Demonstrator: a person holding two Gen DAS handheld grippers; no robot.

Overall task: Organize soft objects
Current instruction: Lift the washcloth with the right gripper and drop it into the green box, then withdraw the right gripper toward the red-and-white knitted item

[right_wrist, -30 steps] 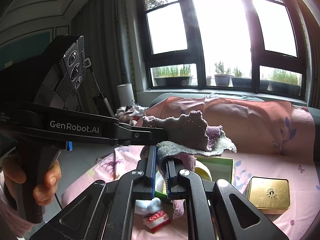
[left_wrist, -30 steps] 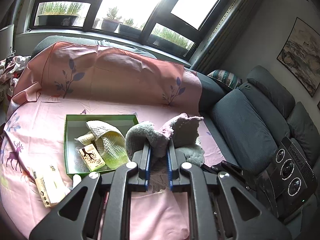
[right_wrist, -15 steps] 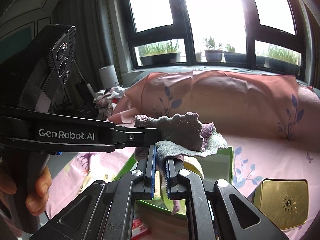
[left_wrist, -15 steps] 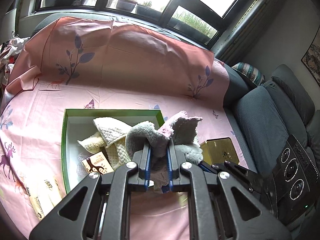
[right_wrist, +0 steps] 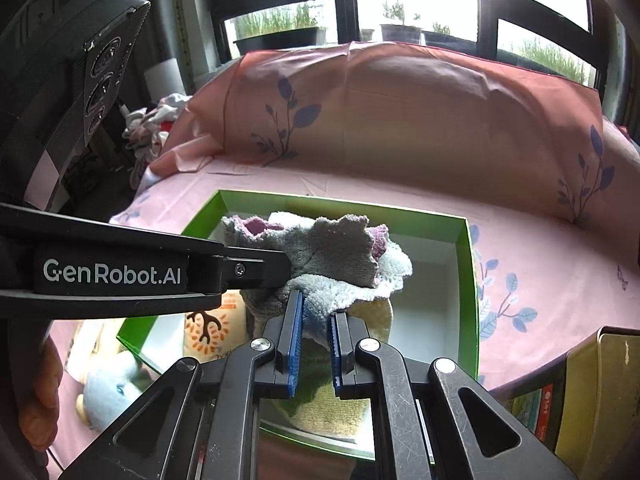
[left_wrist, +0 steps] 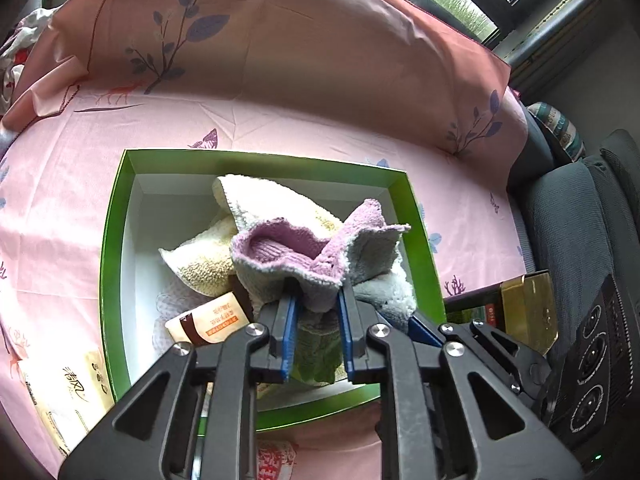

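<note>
My left tongs (left_wrist: 316,304) had just been loosening around the purple-grey cloth (left_wrist: 320,252) over the green box (left_wrist: 110,264), right tongs (right_wrist: 316,316) clamped on it.

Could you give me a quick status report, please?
Left gripper jaws just opening, purple-grey cloth between them. Right gripper shut on it. Cloth over green box.

Gold tin (right_wrist: 596,392) cut off rightward.
</note>
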